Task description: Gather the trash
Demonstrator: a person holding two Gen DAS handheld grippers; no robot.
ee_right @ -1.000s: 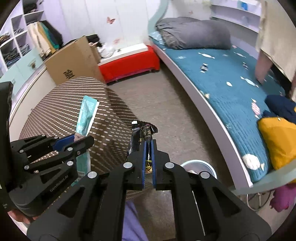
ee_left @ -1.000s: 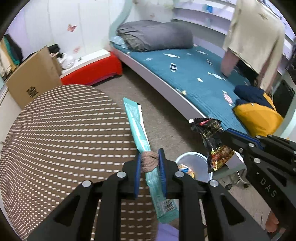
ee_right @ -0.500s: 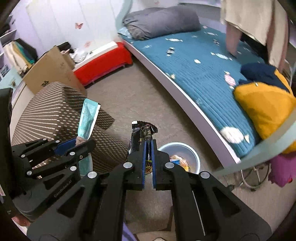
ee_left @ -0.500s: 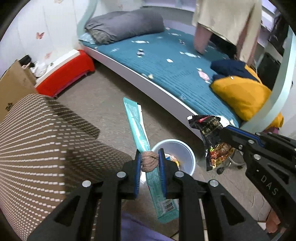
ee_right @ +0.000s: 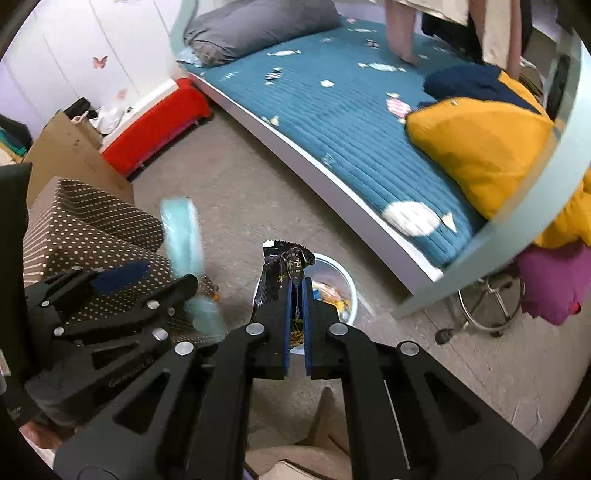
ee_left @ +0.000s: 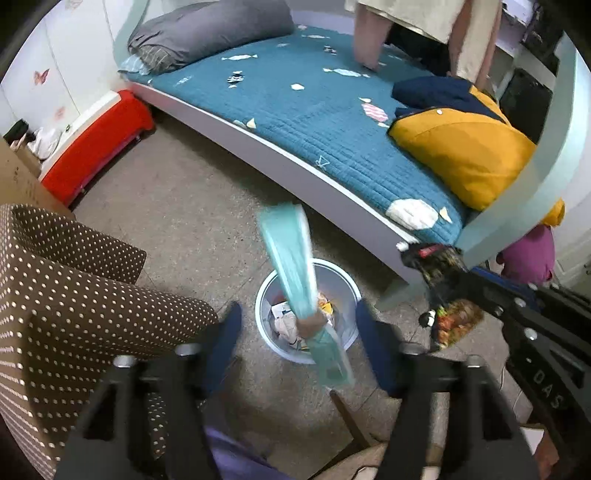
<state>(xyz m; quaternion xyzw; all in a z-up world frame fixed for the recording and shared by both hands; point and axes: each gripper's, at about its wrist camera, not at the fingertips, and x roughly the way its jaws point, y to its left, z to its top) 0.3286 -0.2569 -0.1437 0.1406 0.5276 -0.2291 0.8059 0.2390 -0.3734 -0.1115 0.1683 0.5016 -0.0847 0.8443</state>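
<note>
Between the just-opened left jaws, teal wrapper (ee_left: 291, 266) hangs untouched above bin (ee_left: 345, 284).

— What sort of place is this?
— A bedroom in a home. Ahead of the fingers runs a bed (ee_left: 325, 122) with a teal quilt, a grey pillow (ee_left: 207, 33) at its far end.
— Anything else?
— Butterfly stickers (ee_right: 100, 61) on white wardrobe doors, and a small waste bin (ee_left: 347, 291) on the floor just below the fingertips.

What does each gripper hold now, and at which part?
Right gripper pinches the dark snack wrapper near its middle. Left gripper, jaws just opened, holds nothing; teal packet is free.
</note>
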